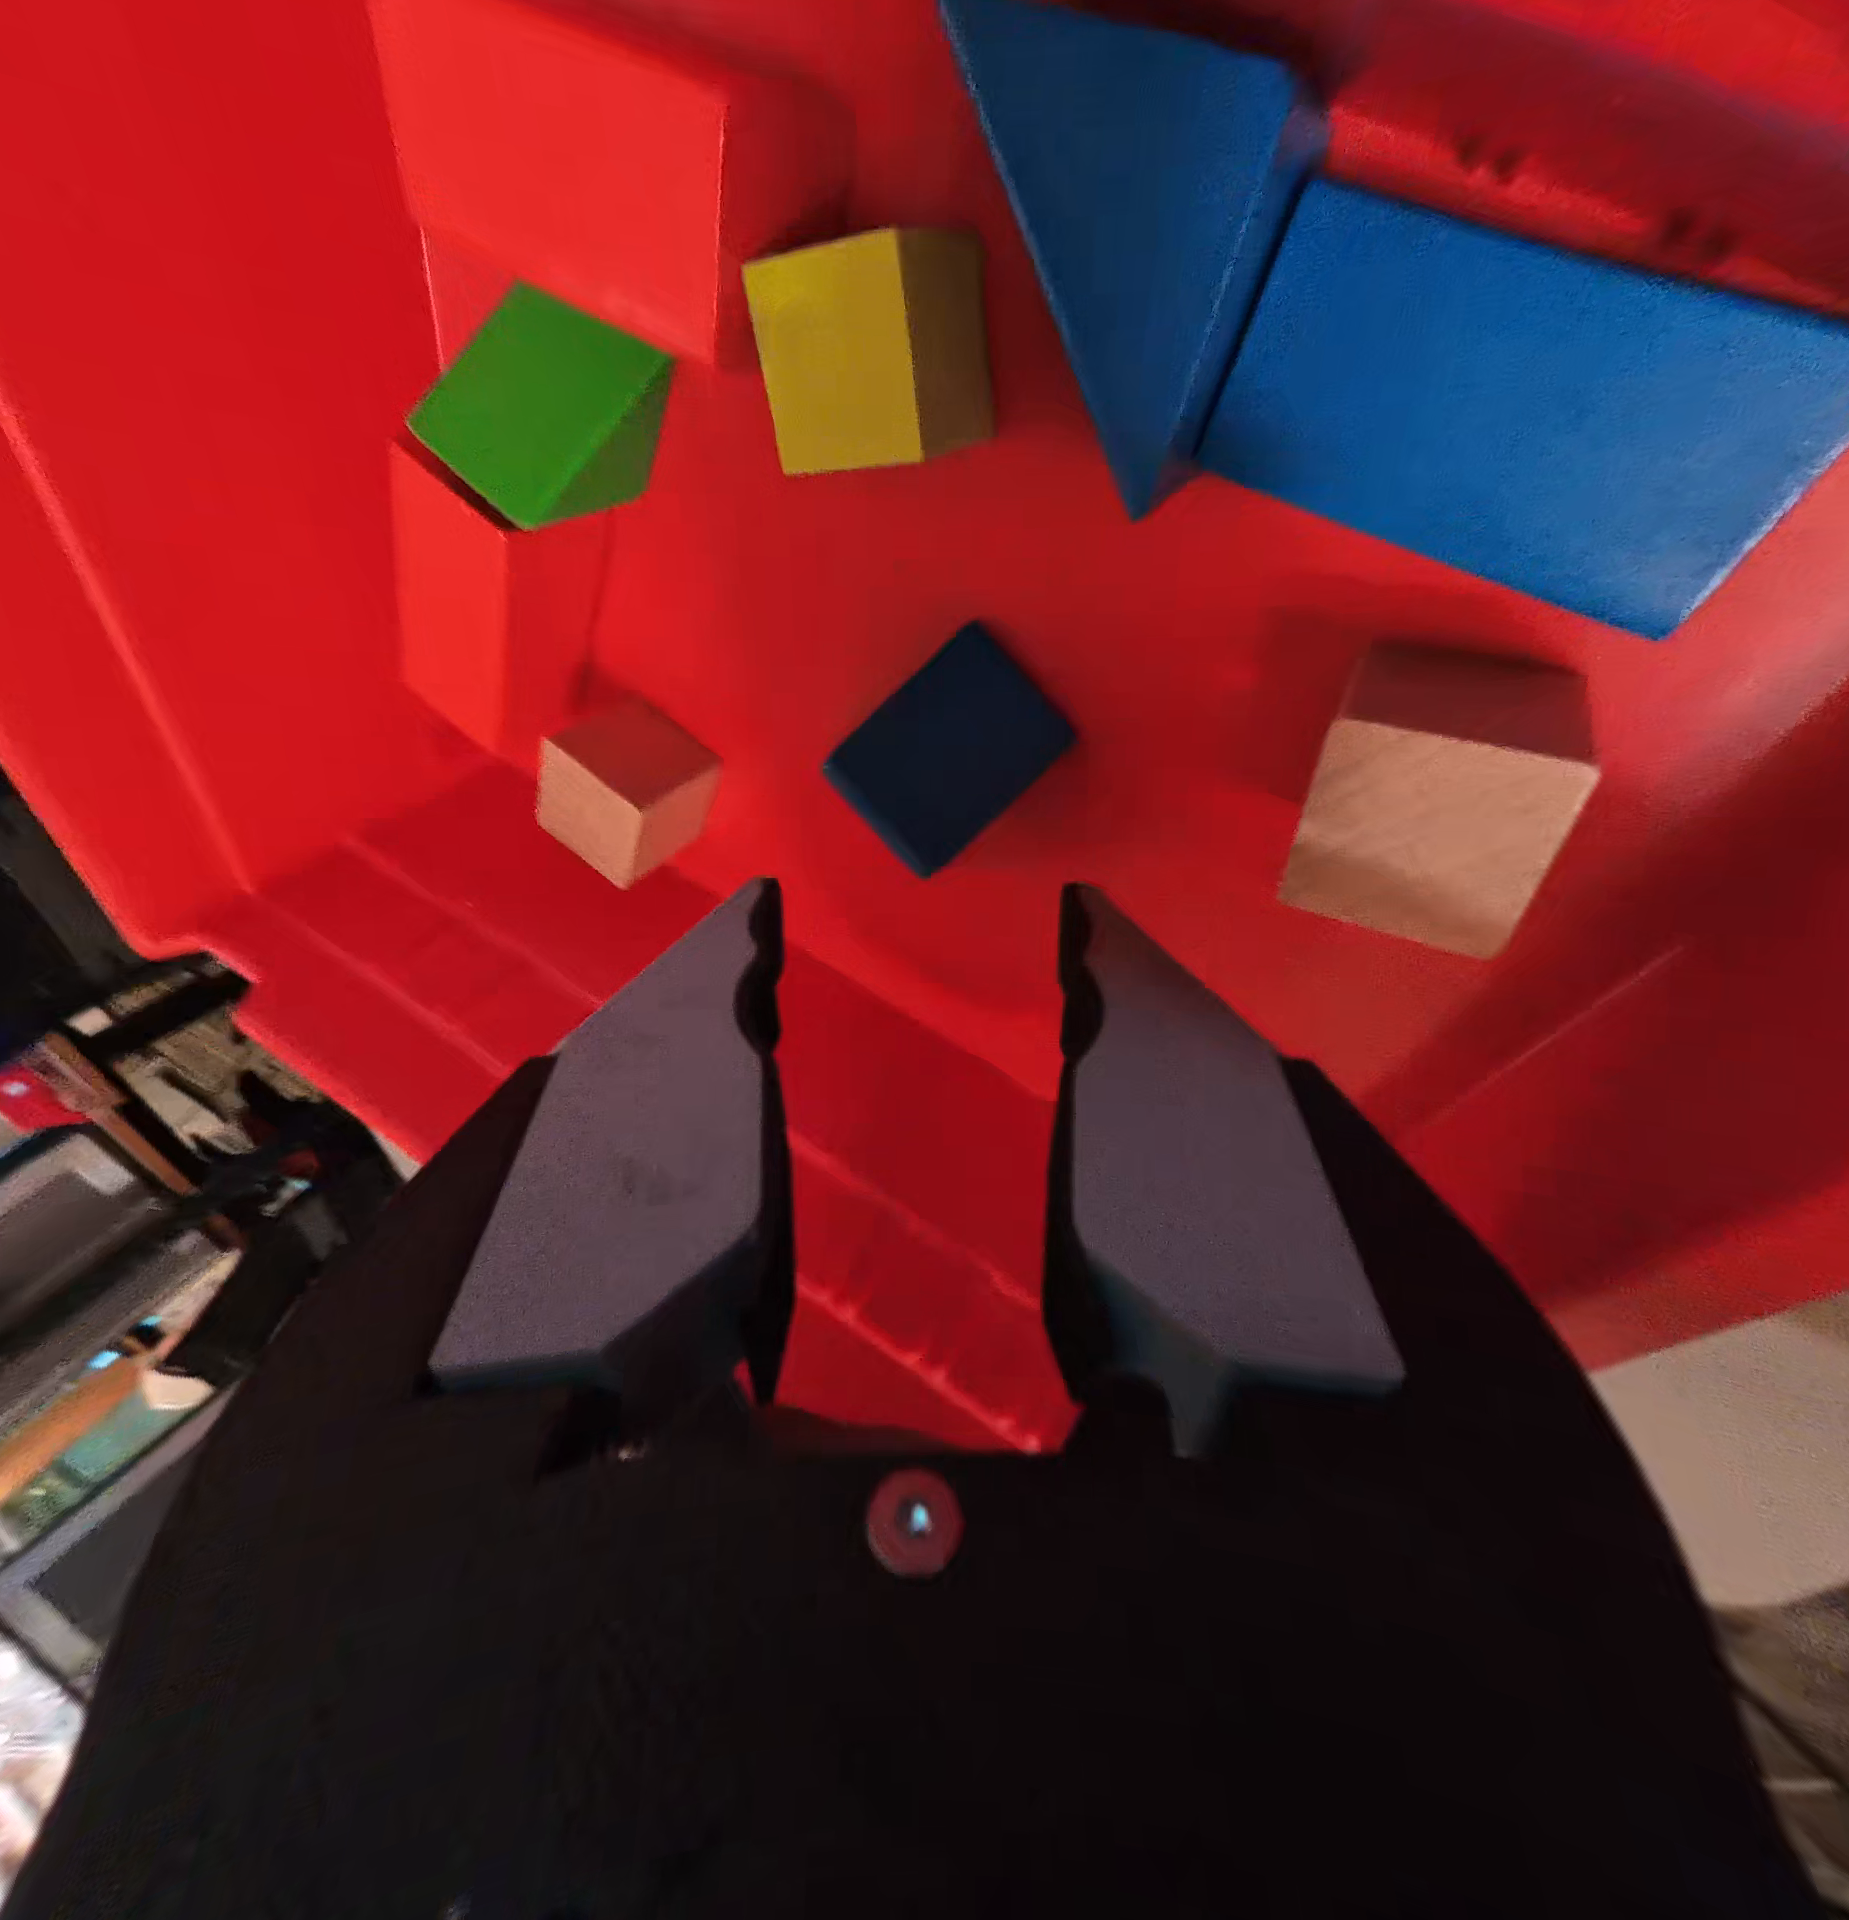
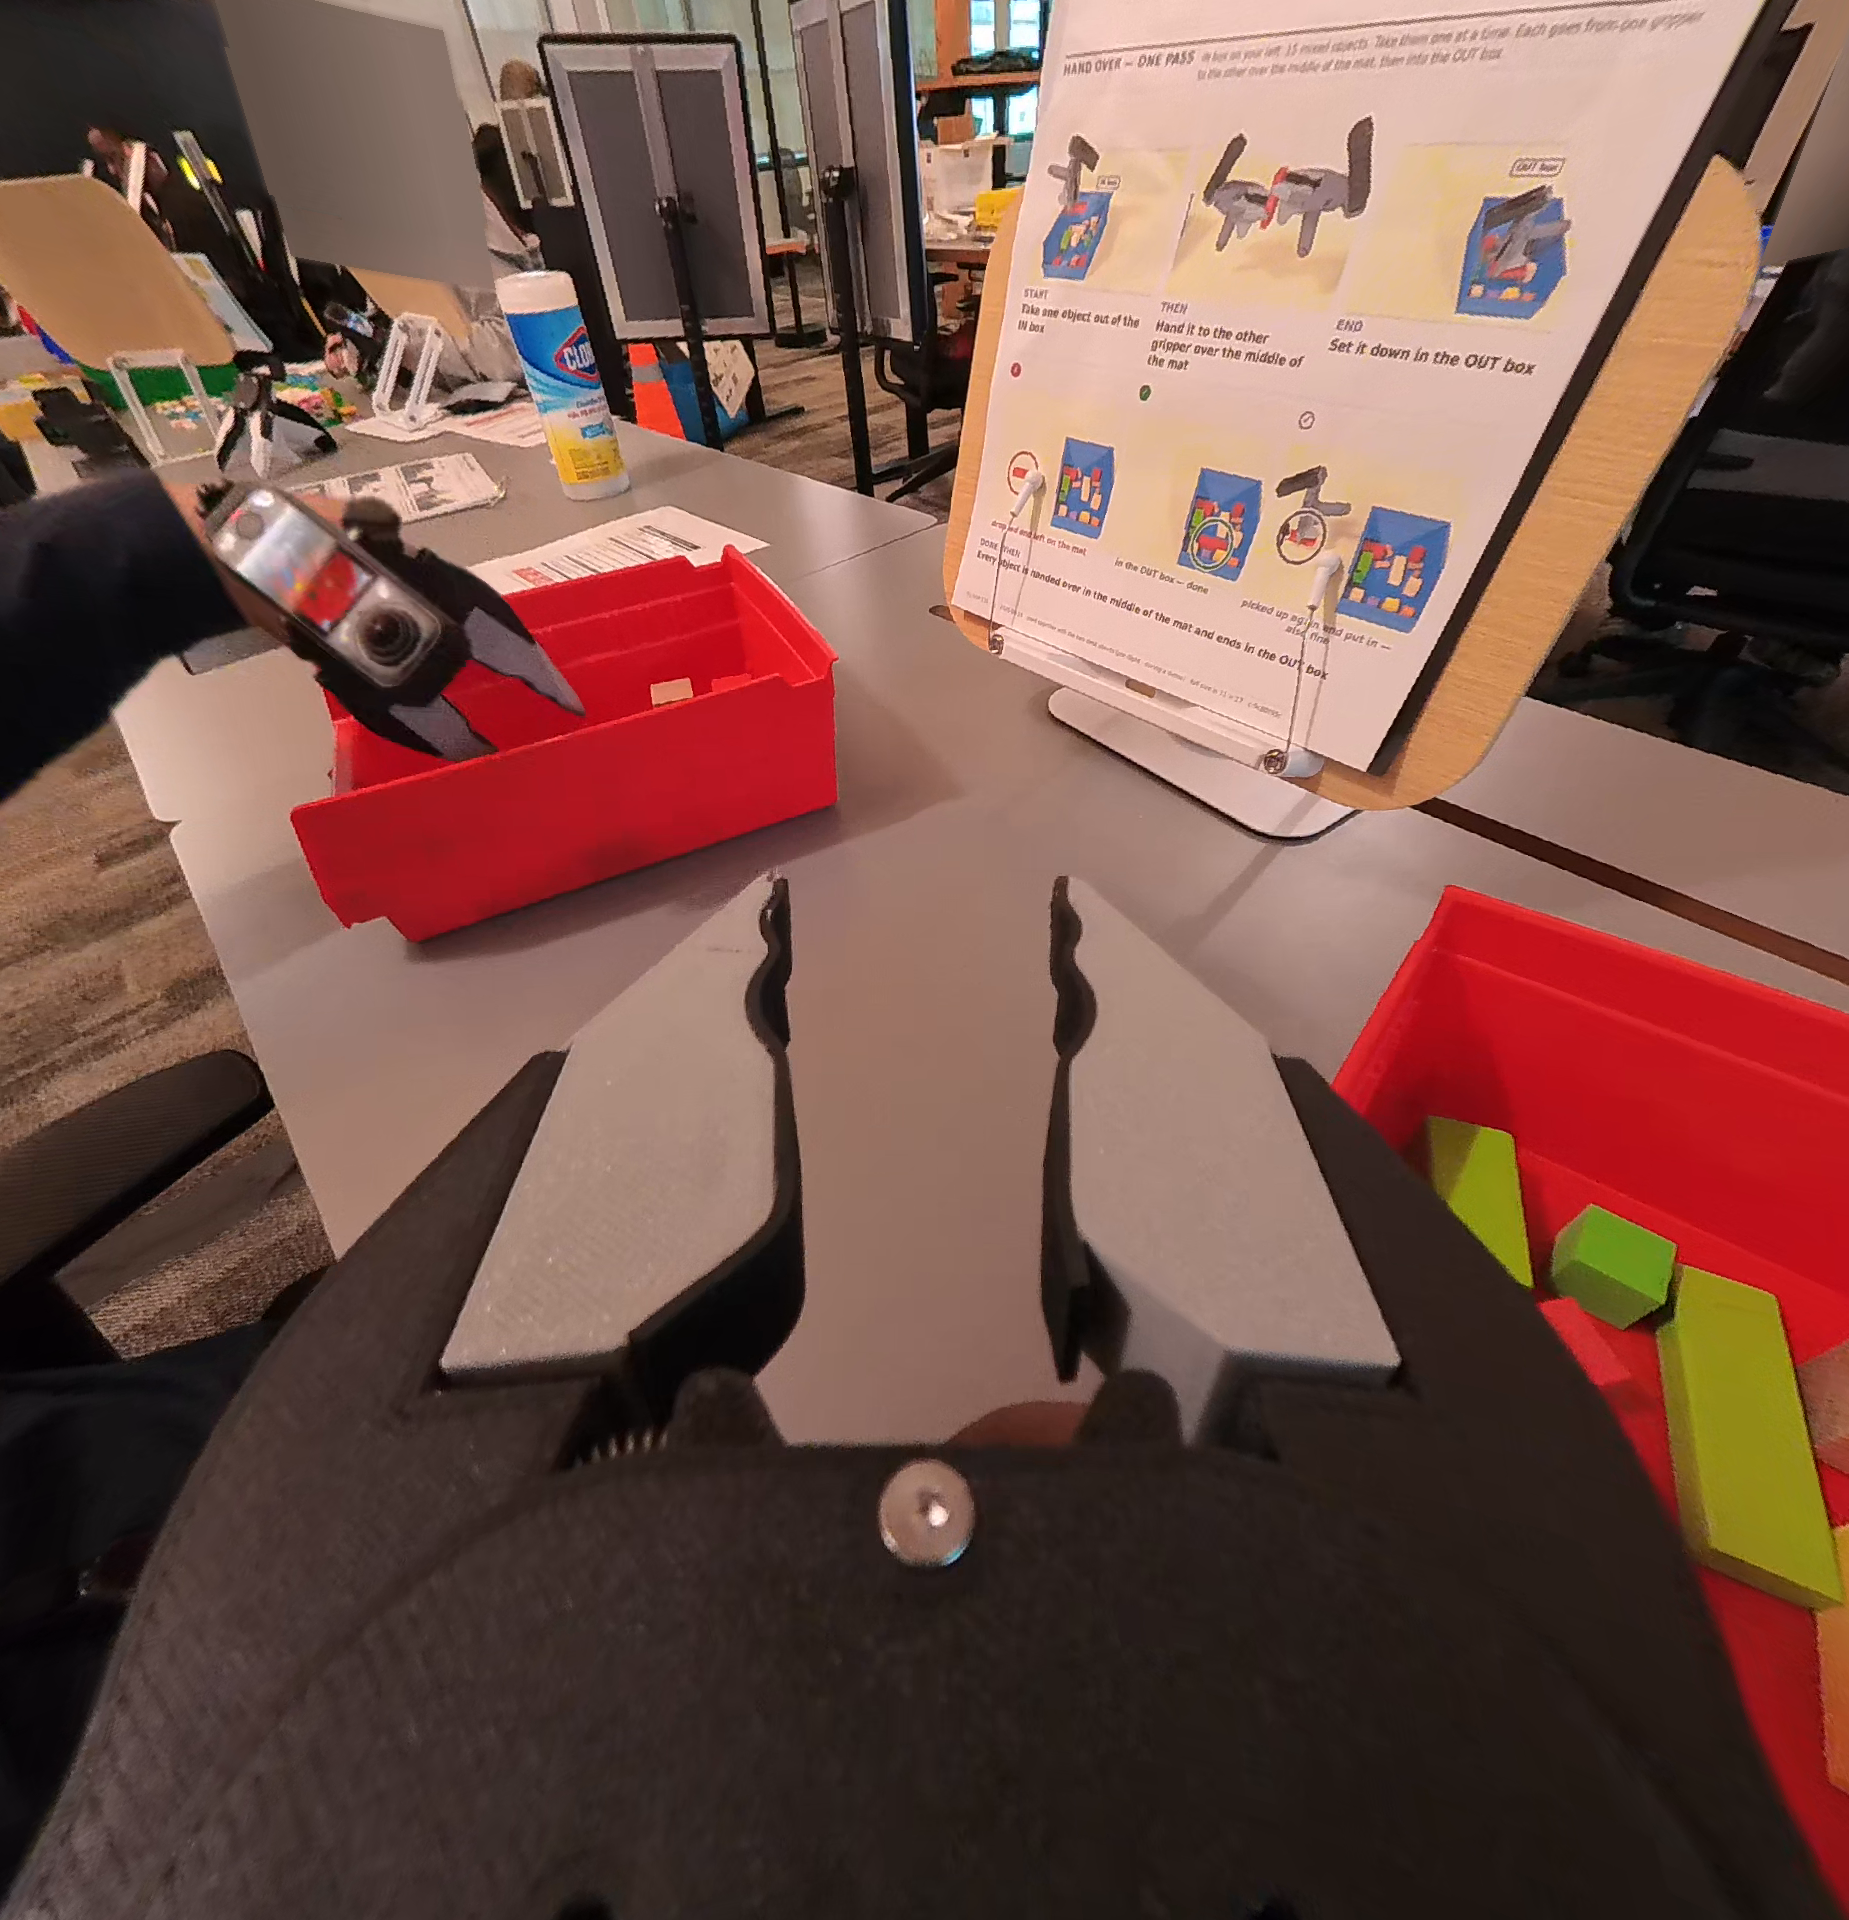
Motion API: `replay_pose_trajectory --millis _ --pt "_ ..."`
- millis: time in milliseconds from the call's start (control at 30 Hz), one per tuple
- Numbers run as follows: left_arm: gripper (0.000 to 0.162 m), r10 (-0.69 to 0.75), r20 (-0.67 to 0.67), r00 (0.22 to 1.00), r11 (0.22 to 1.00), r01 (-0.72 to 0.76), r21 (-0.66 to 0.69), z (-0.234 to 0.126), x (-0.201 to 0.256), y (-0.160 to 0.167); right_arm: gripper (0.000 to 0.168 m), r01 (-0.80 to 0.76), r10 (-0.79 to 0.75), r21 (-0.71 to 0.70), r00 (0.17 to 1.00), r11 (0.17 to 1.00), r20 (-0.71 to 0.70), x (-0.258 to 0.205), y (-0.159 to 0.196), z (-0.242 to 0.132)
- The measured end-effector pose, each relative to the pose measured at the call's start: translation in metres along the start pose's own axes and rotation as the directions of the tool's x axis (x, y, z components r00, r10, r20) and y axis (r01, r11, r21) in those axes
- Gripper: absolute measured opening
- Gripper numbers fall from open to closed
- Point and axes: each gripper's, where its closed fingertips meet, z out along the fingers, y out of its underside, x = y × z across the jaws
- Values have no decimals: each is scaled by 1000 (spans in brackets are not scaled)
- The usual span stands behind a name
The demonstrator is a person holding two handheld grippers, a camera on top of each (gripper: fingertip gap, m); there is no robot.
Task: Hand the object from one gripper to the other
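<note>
over red bin (image 1: 276, 312), left gripper (image 1: 918, 914) angled down, jaws apart

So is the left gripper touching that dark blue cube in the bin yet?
Apart. The left wrist view shows red bin floor between the open left gripper and the dark blue cube.

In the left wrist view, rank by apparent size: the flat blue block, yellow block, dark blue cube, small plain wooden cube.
1. Flat blue block
2. Yellow block
3. Dark blue cube
4. Small plain wooden cube
Camera distances differ, so true sizes are unsure.
</note>
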Motion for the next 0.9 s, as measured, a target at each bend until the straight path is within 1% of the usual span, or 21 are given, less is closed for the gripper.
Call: replay_pose_trajectory --millis 33,133,233,367,467,500,600,733,900 --pt "56 15 -1 1000 1000 -15 0 -2 -4 -3 48 1 -1 -2 1000 1000 0 0 0 0" --pt "56 47 5 999 999 -47 -5 -7 -18 -4 48 2 -2 -2 1000 1000 2 -1 0 0" --pt "49 98 -34 995 995 -98 4 -7 -14 -7 48 0 0 4 1000 1000 2 1 0 -3" --pt "53 197 -60 978 978 -201 -62 3 -8 -1 48 -32 31 17 999 999 22 4 -1 -4" --pt "54 233 -75 970 969 -238 -63 6 -10 -2 48 -32 32 13 999 999 24 3 -1 -4" --pt "51 255 -78 964 964 -259 -58 6 -10 -4 48 -28 28 12 999 1000 23 3 0 -4" --pt "41 341 -61 938 938 -344 -49 6 -12 -11 48 -26 26 8 999 1000 25 2 0 -3" --pt "43 415 -91 905 903 -422 -83 5 -14 -9 48 -40 41 -5 999 999 37 2 4 2" --pt "49 501 -148 853 845 -519 -129 7 -5 -4 48 -40 41 -22 999 999 33 4 8 7"
